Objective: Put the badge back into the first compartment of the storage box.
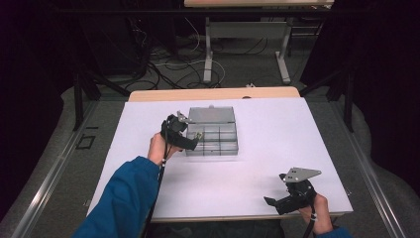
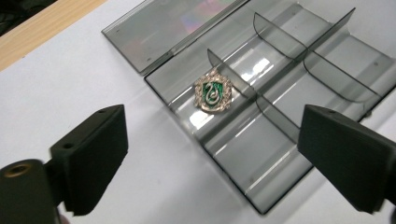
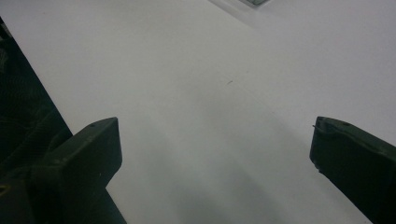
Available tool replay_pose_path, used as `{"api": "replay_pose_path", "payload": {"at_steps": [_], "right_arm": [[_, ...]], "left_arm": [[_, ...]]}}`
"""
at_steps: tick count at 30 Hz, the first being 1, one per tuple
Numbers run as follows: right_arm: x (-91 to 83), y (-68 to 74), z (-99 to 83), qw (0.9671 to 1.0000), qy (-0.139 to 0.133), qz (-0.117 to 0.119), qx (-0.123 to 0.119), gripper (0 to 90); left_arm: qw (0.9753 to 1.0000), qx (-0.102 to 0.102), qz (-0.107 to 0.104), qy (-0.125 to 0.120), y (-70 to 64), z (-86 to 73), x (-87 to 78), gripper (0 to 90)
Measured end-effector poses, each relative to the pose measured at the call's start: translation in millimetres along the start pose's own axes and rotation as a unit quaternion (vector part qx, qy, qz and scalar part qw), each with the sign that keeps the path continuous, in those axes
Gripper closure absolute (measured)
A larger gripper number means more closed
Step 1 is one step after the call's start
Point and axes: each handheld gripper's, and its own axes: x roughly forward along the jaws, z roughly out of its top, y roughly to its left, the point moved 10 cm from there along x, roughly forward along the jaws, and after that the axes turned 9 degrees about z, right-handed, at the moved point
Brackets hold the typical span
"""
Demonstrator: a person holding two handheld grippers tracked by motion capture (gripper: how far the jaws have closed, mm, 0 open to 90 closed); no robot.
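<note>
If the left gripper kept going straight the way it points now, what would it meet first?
Probably the near wall of the open clear organizer box, with the green crest badge in a compartment just beyond. The left gripper has its jaws wide apart; depth is uncertain.

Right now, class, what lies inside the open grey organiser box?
Inside the organiser box, one compartment holds a green and silver crest badge, leaning against a divider. The other visible compartments look empty; the jaws hide its near corner.

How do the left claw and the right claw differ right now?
The left claw hangs over the open compartment box, aimed at the green crest badge; the right claw sits near the table's front edge over bare white tabletop, well away from the box. Both are open and empty.
</note>
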Motion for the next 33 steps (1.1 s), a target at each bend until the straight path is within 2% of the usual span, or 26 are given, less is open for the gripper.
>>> {"api": "replay_pose_path", "payload": {"at_steps": [8, 15, 19, 20, 21, 24, 29, 31, 33], "right_arm": [[0.2, -0.3, 0.0, 1.0, 0.0, 0.002, 0.003, 1.2], [0.0, -0.9, 0.1, 1.0, 0.0, 0.001, 0.001, 1.0], [0.4, -0.6, 0.1, 1.0, -0.001, 0.001, 0.002, 1.0], [0.2, -0.4, 0.2, 1.0, 0.0, 0.002, 0.002, 0.9], [-0.1, -0.6, 0.5, 1.0, -0.002, 0.0, 0.001, 0.9], [0.1, 0.3, 0.2, 1.0, -0.001, 0.001, 0.004, 0.7], [0.7, -0.2, 0.5, 1.0, -0.002, 0.0, 0.002, 0.6], [0.1, 0.2, -0.7, 1.0, 0.006, 0.002, 0.0, 0.6], [1.6, -0.5, 0.7, 1.0, -0.003, -0.001, -0.002, 0.6]], "left_arm": [[1.0, 0.0, 0.004, -0.002, 5.2, -16.4, -24.7, 0.4], [0.9999, 0.01, 0.006, -0.007, 7.7, -33.2, -46.0, 0.2], [0.9999, 0.008, 0.006, -0.006, 8.4, -46.3, -58.3, 0.3], [0.9998, 0.015, 0.009, -0.005, 10.2, -49.4, -61.3, 0.3], [0.9999, 0.014, 0.004, -0.005, 9.7, -52.2, -64.6, 0.3], [0.9998, 0.017, 0.005, -0.006, 11.2, -61.3, -74.1, 0.3], [0.9998, 0.015, 0.003, -0.011, 10.6, -74.2, -85.8, 0.3], [0.9999, 0.009, 0.002, -0.013, 11.2, -78.1, -90.0, 0.3], [0.9998, 0.007, 0.003, -0.017, 12.6, -82.0, -93.5, 0.2]]}}
